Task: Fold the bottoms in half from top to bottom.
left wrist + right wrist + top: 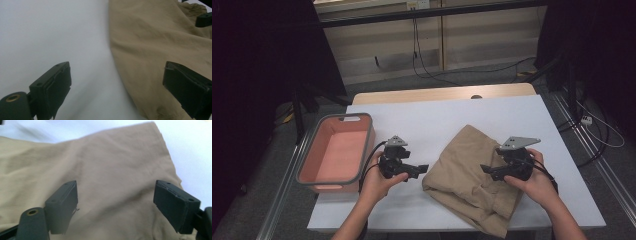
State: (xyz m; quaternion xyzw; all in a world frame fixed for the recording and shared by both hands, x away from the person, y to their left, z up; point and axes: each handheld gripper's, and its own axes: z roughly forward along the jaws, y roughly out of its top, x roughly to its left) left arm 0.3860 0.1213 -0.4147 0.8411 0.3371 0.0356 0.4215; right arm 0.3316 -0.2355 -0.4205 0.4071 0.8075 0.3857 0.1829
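Bin at far left in high view, absent from gripper views. Khaki garment between open left gripper and open right gripper, ungripped, long axis diagonal, far-left to near-right

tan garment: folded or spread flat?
Folded. The tan garment lies doubled into a compact bundle with layered edges near the front of the white table, not spread out.

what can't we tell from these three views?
- Tan garment: near hem hidden under the right gripper and hand, high view; its type is unclear in its folded state.
- Basket: inside of the near wall hidden by its own rim, high view.
- Left gripper view: cloth blurred, seams unreadable.
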